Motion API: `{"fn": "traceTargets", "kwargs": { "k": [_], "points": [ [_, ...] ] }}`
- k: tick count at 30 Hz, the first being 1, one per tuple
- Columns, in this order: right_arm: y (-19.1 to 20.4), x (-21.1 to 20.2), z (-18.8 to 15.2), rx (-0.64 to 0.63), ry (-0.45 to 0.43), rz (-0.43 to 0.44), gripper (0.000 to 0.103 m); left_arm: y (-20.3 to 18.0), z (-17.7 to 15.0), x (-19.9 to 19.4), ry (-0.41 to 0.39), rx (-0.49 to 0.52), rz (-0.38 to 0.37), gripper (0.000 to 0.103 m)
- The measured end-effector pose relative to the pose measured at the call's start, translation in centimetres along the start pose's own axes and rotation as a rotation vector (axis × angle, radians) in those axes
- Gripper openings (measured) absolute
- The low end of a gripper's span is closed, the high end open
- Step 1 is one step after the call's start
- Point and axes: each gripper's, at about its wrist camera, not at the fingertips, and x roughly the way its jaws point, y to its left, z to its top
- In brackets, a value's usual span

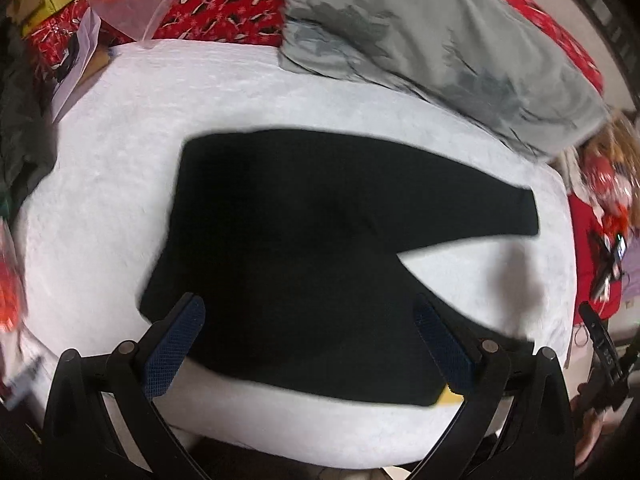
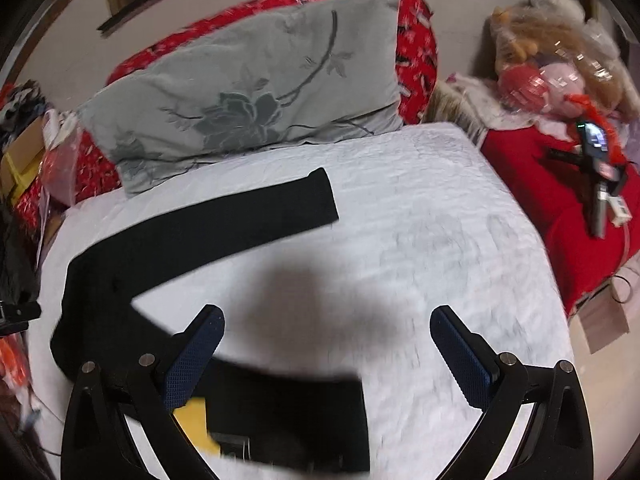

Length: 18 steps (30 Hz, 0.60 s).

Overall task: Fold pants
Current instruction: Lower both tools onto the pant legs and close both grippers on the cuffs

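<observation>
Black pants (image 1: 288,240) lie flat on a white bed cover (image 1: 120,184), legs spread in a V toward the right. My left gripper (image 1: 310,316) is open and empty, hovering above the near part of the pants. In the right wrist view the pants (image 2: 192,232) lie to the left, one leg reaching toward the pillow, the other (image 2: 296,416) running under my view. My right gripper (image 2: 328,322) is open and empty above the white cover (image 2: 440,208), just right of the near leg. A yellow tag (image 2: 196,424) shows by the near leg.
A grey flowered pillow (image 2: 248,92) lies at the head on a red patterned blanket (image 2: 416,56). A red cloth with a phone on a stand (image 2: 592,148) and bagged plush toys (image 2: 560,48) are to the right. Clutter and boxes (image 2: 20,160) are at the left.
</observation>
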Motion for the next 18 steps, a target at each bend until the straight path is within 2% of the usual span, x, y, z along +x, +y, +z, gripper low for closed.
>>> {"fn": "traceTargets", "kwargs": {
  "k": [6, 8, 12, 15, 18],
  "points": [
    [-0.6, 6.5, 5.4, 0.01, 0.075, 0.027, 0.103, 6.5, 6.8, 3.0, 0.069, -0.123, 0.018, 0.103],
    [-0.6, 8.7, 6.8, 0.016, 0.097, 0.042, 0.103, 8.5, 8.1, 4.5, 0.096, -0.169, -0.009, 0.103],
    [-0.7, 12.5, 8.8, 0.011, 0.135, 0.063, 0.103, 10.9, 9.4, 7.8, 0.156, -0.223, -0.051, 0.103],
    [-0.7, 14.9, 9.9, 0.007, 0.16, 0.074, 0.103, 11.3, 10.2, 9.6, 0.17, -0.209, -0.052, 0.103],
    [-0.8, 17.1, 10.9, 0.017, 0.182, 0.108, 0.103, 11.4, 11.0, 10.8, 0.179, -0.202, -0.088, 0.103]
  ]
}}
